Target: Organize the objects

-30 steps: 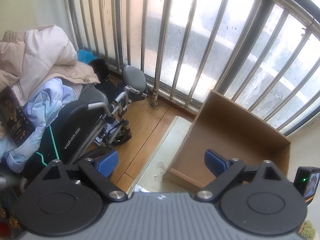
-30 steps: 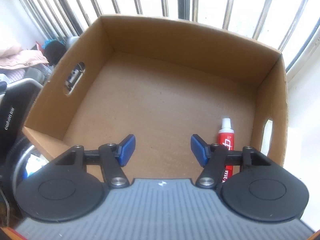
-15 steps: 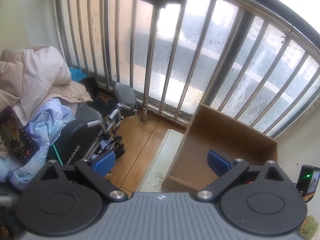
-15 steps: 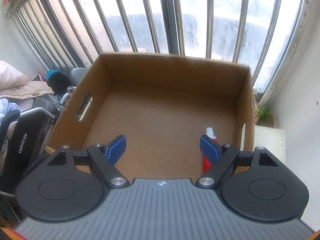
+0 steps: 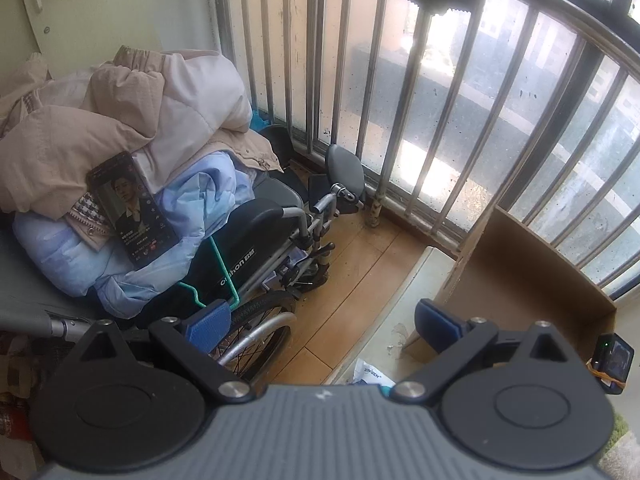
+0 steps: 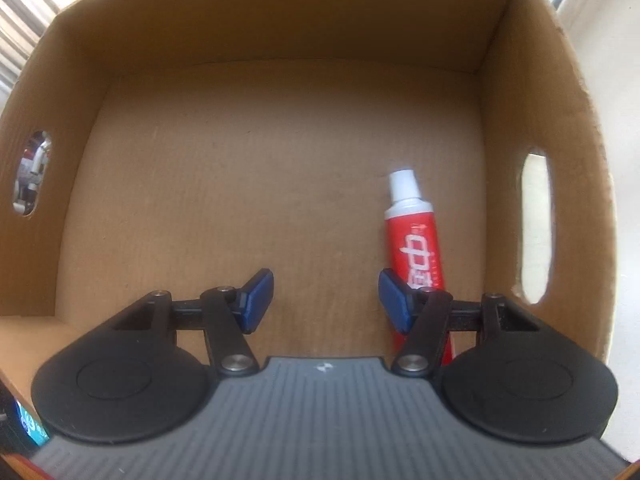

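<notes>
We see the tube's (image 6: 416, 240) tail hidden behind the right gripper's (image 6: 326, 300) finger; it lies alone on the box (image 6: 280, 160) floor, by the right wall. Those jaws have just been closing, nothing between them. Our left gripper (image 5: 320, 320) gapes empty left of the box (image 5: 540, 280), above a wheelchair (image 5: 256, 248).

Brown cardboard box (image 6: 280, 32); red-white tube (image 6: 416, 236); blue-padded jaws.
</notes>
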Motion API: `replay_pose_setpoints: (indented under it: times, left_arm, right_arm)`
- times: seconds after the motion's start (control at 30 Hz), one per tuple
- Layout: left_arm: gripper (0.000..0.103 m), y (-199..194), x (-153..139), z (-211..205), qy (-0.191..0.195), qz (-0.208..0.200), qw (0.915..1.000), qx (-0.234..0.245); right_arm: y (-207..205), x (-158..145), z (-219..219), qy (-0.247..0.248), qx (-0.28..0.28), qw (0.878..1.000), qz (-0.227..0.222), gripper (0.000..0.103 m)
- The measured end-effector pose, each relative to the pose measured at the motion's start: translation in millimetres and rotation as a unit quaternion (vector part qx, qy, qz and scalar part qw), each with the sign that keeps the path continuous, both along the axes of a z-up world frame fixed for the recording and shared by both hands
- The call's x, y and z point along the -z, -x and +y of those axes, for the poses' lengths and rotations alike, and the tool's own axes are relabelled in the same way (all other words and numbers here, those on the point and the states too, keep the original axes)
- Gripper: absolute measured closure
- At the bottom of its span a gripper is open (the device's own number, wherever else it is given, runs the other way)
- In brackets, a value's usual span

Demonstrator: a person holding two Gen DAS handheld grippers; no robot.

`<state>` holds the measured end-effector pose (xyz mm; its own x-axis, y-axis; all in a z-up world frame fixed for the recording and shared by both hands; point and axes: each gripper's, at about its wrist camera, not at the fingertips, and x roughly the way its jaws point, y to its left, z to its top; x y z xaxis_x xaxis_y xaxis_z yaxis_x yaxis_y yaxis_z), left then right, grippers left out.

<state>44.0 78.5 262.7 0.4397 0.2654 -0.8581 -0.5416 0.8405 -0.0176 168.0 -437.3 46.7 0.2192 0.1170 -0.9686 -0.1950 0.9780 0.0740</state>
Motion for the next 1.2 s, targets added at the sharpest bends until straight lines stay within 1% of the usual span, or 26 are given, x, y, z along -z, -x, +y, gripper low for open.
replay_pose_setpoints:
  times: [0.07,0.1,0.13,0.23,0.27,0.37,0.47,0.57,0.63,0.67,0.77,0.8,0.83,0.87,0.9,0.97,1.03,1.1,1.2]
  left_arm:
    - [0.004,-2,0,-5,0.000,0.000,1.0000,0.001]
    - [0.004,-3,1,-7,-0.001,0.000,1.0000,0.002]
    - [0.004,-5,2,-10,-0.001,0.001,1.0000,0.004]
    - [0.004,-11,4,-20,-0.001,0.001,0.9999,0.012]
    - [0.004,-13,4,-23,-0.001,0.001,0.9999,0.016]
    - [0.004,-21,2,-31,-0.007,-0.003,0.9995,0.030]
    - [0.004,-28,-3,-40,-0.008,-0.016,0.9988,0.046]
    - [0.004,-35,-9,-49,-0.006,-0.038,0.9968,0.070]
    - [0.004,-39,-15,-57,-0.005,-0.057,0.9939,0.094]
    - [0.003,-42,-18,-61,-0.004,-0.067,0.9919,0.108]
    - [0.000,-49,-29,-72,-0.002,-0.100,0.9834,0.151]
    - [0.000,-52,-33,-77,0.000,-0.110,0.9800,0.166]
    - [0.000,-53,-36,-80,0.003,-0.121,0.9766,0.178]
    - [0.000,-54,-40,-83,0.008,-0.133,0.9726,0.191]
    - [0.000,-55,-43,-86,0.014,-0.146,0.9681,0.203]
    - [0.000,-56,-47,-91,0.030,-0.165,0.9603,0.223]
    - [0.000,-56,-50,-95,0.051,-0.179,0.9515,0.245]
    - [0.000,-54,-49,-98,0.069,-0.185,0.9445,0.263]
    - [0.000,-52,-42,-99,0.082,-0.176,0.9396,0.282]
  right_arm:
    - [-4,6,-2,0.034,-0.005,0.999,-0.001,0.050]
    - [-5,6,-3,0.043,-0.003,0.999,-0.002,0.049]
    - [-6,5,-6,0.039,0.000,0.999,0.000,0.051]
    - [-4,0,-8,0.019,0.000,1.000,-0.006,0.047]
    - [-2,-3,-9,0.008,-0.002,1.000,-0.012,0.044]
    - [2,-21,-11,-0.018,-0.009,0.999,-0.031,0.040]
    - [11,-47,-18,-0.049,-0.007,0.997,-0.056,0.038]
    - [27,-85,-30,-0.085,-0.005,0.992,-0.096,0.033]
    - [39,-113,-37,-0.103,-0.005,0.987,-0.126,0.030]
    - [49,-132,-44,-0.111,-0.004,0.983,-0.145,0.028]
    - [78,-188,-63,-0.129,0.002,0.970,-0.205,0.018]
    - [88,-206,-68,-0.134,0.006,0.965,-0.225,0.013]
    - [97,-226,-75,-0.138,0.010,0.960,-0.244,0.010]
    - [105,-246,-84,-0.139,0.014,0.954,-0.264,0.003]
    - [114,-263,-90,-0.139,0.018,0.948,-0.286,0.001]
    - [136,-306,-113,-0.117,0.026,0.937,-0.328,0.001]
    - [157,-329,-121,-0.082,0.042,0.929,-0.359,0.001]
    - [170,-345,-125,-0.045,0.058,0.924,-0.375,0.001]
    - [202,-359,-132,0.003,0.080,0.917,-0.391,0.001]
